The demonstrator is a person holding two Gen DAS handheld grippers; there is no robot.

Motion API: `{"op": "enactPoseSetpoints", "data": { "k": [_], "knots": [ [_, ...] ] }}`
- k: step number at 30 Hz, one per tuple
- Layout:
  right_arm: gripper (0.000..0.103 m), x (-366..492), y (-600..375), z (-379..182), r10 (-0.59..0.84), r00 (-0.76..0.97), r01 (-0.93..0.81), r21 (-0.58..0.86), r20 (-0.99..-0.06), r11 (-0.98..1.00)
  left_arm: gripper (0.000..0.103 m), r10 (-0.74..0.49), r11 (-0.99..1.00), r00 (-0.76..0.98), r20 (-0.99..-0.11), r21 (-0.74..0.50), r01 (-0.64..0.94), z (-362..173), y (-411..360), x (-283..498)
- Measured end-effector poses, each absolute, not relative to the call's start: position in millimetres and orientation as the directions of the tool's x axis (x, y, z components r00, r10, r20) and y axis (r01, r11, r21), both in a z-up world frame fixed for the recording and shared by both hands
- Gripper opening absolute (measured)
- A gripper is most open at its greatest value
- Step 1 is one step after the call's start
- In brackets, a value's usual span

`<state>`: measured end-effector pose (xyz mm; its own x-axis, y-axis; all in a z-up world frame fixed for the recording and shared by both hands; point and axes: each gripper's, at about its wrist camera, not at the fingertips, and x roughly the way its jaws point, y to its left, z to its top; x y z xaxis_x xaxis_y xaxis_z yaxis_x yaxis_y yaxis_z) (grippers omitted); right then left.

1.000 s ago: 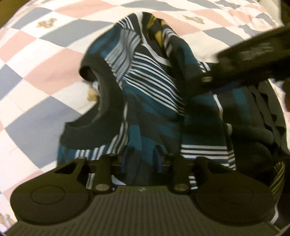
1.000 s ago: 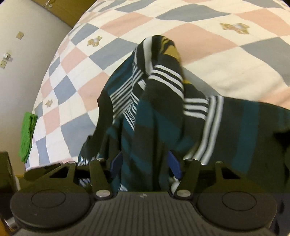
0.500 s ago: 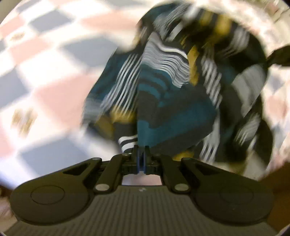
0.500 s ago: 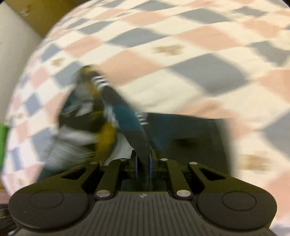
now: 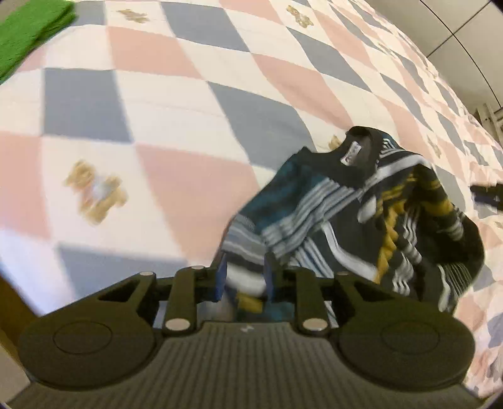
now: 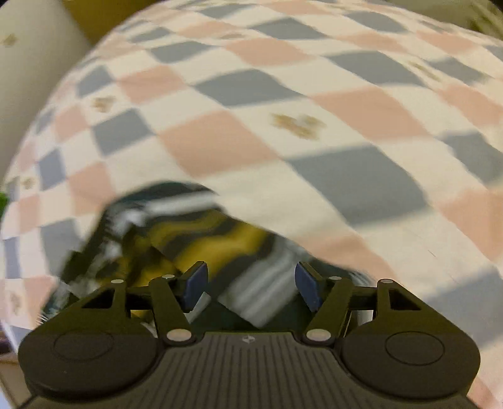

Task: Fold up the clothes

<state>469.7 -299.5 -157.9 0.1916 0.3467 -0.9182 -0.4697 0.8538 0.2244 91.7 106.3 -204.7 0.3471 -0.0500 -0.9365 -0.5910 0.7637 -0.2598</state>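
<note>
The striped shirt (image 5: 345,220), teal, black, white and mustard, lies crumpled on the checked bedspread (image 5: 157,110). Its black collar with a white label points up and away. My left gripper (image 5: 243,278) stands at the shirt's near left edge. Its jaws are opening, with a bunch of striped cloth still between the blue pads. In the right wrist view the shirt (image 6: 195,232) is blurred, low and to the left. My right gripper (image 6: 251,286) hangs over it, its jaws opening wide. Striped cloth lies under the gap, clear of both pads.
A folded green cloth (image 5: 28,28) lies at the far left corner of the bed. The pink, grey and white bedspread (image 6: 314,94) stretches away on all sides of the shirt. A pale wall (image 6: 28,78) runs along the bed's left edge.
Half a second ago both grippers were shut on thin folds of the shirt; both now stand apart. Both views have swung, and the shirt has settled into a heap.
</note>
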Motion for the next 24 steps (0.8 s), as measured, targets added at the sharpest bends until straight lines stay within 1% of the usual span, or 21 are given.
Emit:
{"op": "enactPoseSetpoints", "data": {
  "k": [3, 6, 9, 11, 12, 14, 15, 16, 18, 20, 21, 22, 23, 24],
  "knots": [
    [0.064, 486.2, -254.2, -165.1, 0.406, 0.155, -0.563, 0.257, -0.901, 0.786, 0.025, -0.093, 0.79, 0.317, -0.944, -0.264, -0.553, -235.8, 110.2, 119.1],
    [0.065, 502.2, -215.4, -177.8, 0.462, 0.074, -0.655, 0.307, -0.884, 0.691, 0.025, -0.122, 0.825, 0.288, -0.95, -0.258, -0.503, -257.8, 106.9, 133.0],
    [0.066, 512.8, -182.7, -196.3, 0.464, -0.008, -0.748, 0.314, -0.886, 0.586, 0.025, -0.132, 0.868, 0.275, -0.952, -0.245, -0.432, -270.0, 105.3, 143.8],
    [0.067, 520.1, -162.5, -210.6, 0.449, -0.044, -0.801, 0.3, -0.892, 0.518, 0.03, -0.156, 0.86, 0.291, -0.944, -0.275, -0.43, -276.6, 110.5, 146.0],
    [0.067, 523.8, -154.6, -216.8, 0.442, -0.052, -0.817, 0.293, -0.895, 0.496, 0.03, -0.172, 0.847, 0.3, -0.938, -0.296, -0.441, -278.9, 114.3, 145.3],
    [0.072, 531.3, -139.3, -230.0, 0.425, -0.068, -0.839, 0.283, -0.902, 0.465, 0.03, -0.2, 0.811, 0.315, -0.928, -0.337, -0.478, -283.8, 124.0, 142.7],
    [0.078, 535.1, -131.9, -236.9, 0.415, -0.077, -0.846, 0.28, -0.906, 0.454, 0.03, -0.212, 0.793, 0.325, -0.922, -0.356, -0.494, -286.0, 128.0, 140.5],
    [0.088, 538.7, -124.8, -243.9, 0.405, -0.083, -0.853, 0.275, -0.911, 0.444, 0.03, -0.214, 0.785, 0.328, -0.92, -0.362, -0.502, -285.8, 129.9, 139.5],
    [0.097, 543.4, -116.8, -258.1, 0.374, -0.074, -0.859, 0.25, -0.924, 0.447, 0.03, -0.215, 0.787, 0.326, -0.921, -0.361, -0.501, -287.5, 129.8, 140.1],
    [0.096, 546.4, -110.5, -278.7, 0.306, -0.079, -0.852, 0.224, -0.949, 0.473, 0.029, -0.201, 0.813, 0.308, -0.93, -0.334, -0.478, -288.8, 125.1, 143.6],
    [0.094, 546.3, -110.1, -287.6, 0.28, -0.102, -0.845, 0.232, -0.955, 0.482, 0.029, -0.196, 0.819, 0.3, -0.934, -0.324, -0.474, -289.0, 123.5, 146.0],
    [0.083, 544.4, -112.0, -294.0, 0.276, -0.126, -0.835, 0.252, -0.953, 0.489, 0.03, -0.191, 0.825, 0.292, -0.937, -0.315, -0.47, -289.3, 122.0, 148.5],
    [0.071, 540.9, -115.6, -296.9, 0.283, -0.132, -0.825, 0.264, -0.95, 0.499, 0.03, -0.186, 0.83, 0.284, -0.941, -0.305, -0.466, -289.5, 120.4, 150.9],
    [0.049, 537.6, -120.8, -295.1, 0.299, -0.13, -0.818, 0.273, -0.945, 0.506, 0.03, -0.18, 0.834, 0.279, -0.943, -0.297, -0.465, -289.4, 119.0, 152.3]
  ]
}}
